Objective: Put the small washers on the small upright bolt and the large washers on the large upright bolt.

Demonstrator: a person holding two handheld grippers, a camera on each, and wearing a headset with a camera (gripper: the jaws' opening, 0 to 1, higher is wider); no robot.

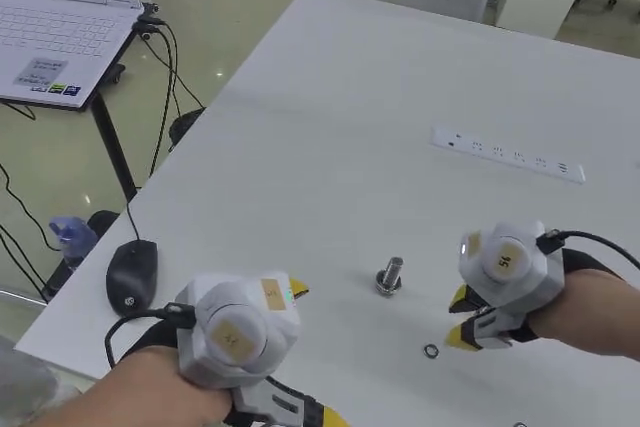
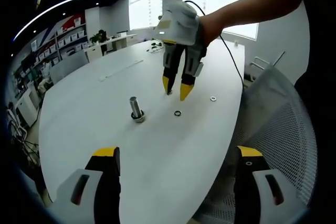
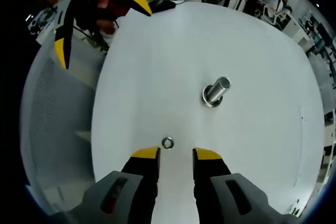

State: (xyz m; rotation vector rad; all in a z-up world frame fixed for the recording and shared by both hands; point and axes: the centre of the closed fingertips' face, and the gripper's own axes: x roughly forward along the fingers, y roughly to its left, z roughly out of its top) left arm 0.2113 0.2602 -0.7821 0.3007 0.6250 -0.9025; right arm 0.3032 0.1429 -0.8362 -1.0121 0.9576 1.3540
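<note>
Yellow-tipped right gripper [image 3: 176, 153] sits narrowly open, small washer [image 3: 167, 142] just ahead, lower centre; left gripper [image 2: 177, 151] gapes wide, empty.

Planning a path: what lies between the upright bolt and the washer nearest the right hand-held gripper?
Only bare table separates washer and bolt, as the right gripper view shows.

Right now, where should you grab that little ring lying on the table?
I'd pinch the washer across its outer rim, coming straight down from above. It lies flat on the table, just ahead of the right gripper, whose jaws stand open.
</note>
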